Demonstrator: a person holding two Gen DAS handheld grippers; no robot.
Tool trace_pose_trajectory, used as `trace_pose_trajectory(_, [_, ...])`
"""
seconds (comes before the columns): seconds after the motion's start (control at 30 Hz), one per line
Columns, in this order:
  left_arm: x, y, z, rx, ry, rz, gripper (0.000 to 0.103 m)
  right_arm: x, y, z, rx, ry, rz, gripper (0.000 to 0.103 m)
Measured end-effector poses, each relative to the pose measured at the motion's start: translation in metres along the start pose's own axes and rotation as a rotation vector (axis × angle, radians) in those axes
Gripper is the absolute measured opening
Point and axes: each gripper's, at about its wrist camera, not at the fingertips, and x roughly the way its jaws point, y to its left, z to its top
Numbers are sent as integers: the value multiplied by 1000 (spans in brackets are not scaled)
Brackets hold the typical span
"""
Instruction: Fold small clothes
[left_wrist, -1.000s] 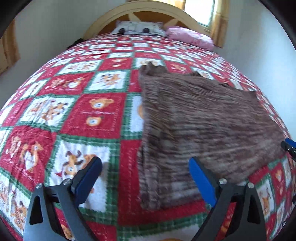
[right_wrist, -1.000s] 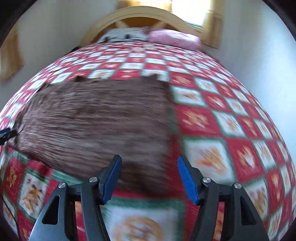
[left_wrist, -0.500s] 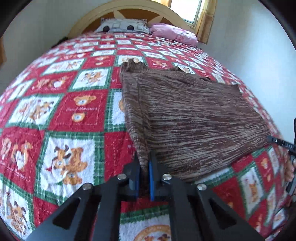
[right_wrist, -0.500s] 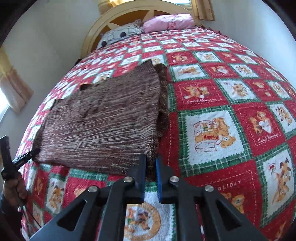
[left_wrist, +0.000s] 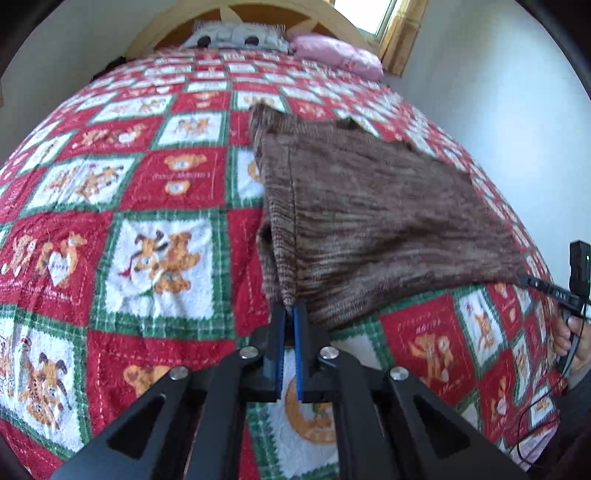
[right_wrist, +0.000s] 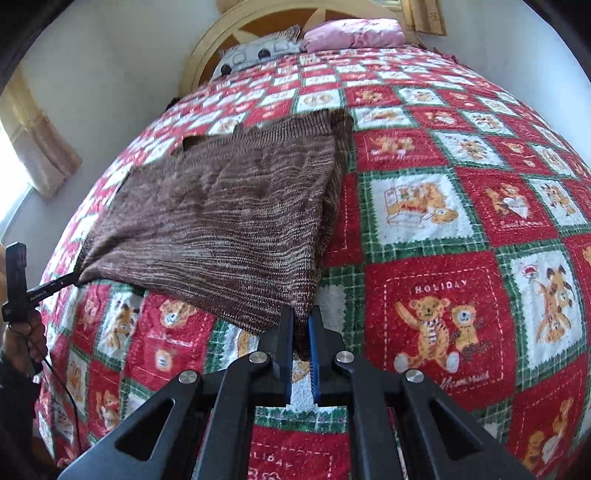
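A brown knitted garment (left_wrist: 369, 221) lies spread on a bed covered with a red, green and white teddy-bear quilt (left_wrist: 155, 258), and I take that garment as my mark. It sits toward the foot half of the bed, its far edge pointing at the headboard (right_wrist: 236, 40).

At the garment's left near corner, the left gripper (left_wrist: 289, 321) has its blue-padded jaws pressed together on the knit, pinching the corner where the left edge bunches into a narrow fold. The cloth is lifted a little off the quilt there and slopes down toward the middle. To the left of the garment the quilt lies bare, showing squares of bears and dogs.

Across the garment's near hem, the fabric hangs slightly taut between the two corners, with quilt squares showing under the raised hem.

At the garment's right near corner, the right gripper (right_wrist: 301, 325) has its jaws closed on the knit too, a tip of cloth showing between the pads. The right edge of the garment is doubled over along its length. Right of it the quilt shows a "HOLIDAY" bear square (right_wrist: 439, 317).

Beyond the garment's far edge, against the headboard, sit a grey patterned pillow (right_wrist: 258, 53) and, to its right, a pink pillow (right_wrist: 354, 33). A curtained window (left_wrist: 391, 26) stands right of the headboard.

A person's hand (right_wrist: 26, 332) grips the left tool's handle, seen at the garment's left from the right camera.
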Motion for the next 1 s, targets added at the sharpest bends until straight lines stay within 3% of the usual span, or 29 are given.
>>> trace_pose_trajectory(0.1, [-1,0,5,1,-38,39,10,-29,10,-11,-48,-136,28,6])
trace_pose_trajectory(0.13, [3,2,7,-2,-29,66,14,-28,13,-14,-65,-119,19,6])
trace_pose_trajectory(0.2, [11,8,9,-16,-22,114,38,-10,9,-20,-63,-47,-32,6])
trace_pose_trajectory(0.3, [8,16,11,-60,-46,138,47,-8,4,-19,-38,-60,-24,8])
trace_pose_trajectory(0.33, [4,18,11,-71,-65,166,52,-10,4,-17,-37,-68,-24,22])
trace_pose_trajectory(0.37, [-2,19,10,-71,-93,196,63,-13,5,-14,-42,-74,-53,34])
trace_pose_trajectory(0.4, [-7,19,9,-59,-112,221,70,-15,7,-13,-54,-86,-115,57])
trace_pose_trajectory(0.43, [-8,19,11,-49,-120,231,72,-20,10,-12,-69,-106,-165,61])
trace_pose_trajectory(0.53, [-3,15,11,-9,-99,265,74,-34,24,-2,-102,-194,-209,61])
trace_pose_trajectory(0.63, [13,9,10,6,-43,309,75,-38,52,11,-177,-246,-169,61])
trace_pose_trajectory(0.8, [16,12,8,-28,-60,310,86,-4,105,15,-331,-203,-102,61])
trace_pose_trajectory(0.9, [13,24,4,-81,-64,263,90,18,148,13,-423,-153,40,61])
trace_pose_trajectory(1.0, [14,21,3,-67,-61,265,92,46,188,12,-503,-101,103,61])
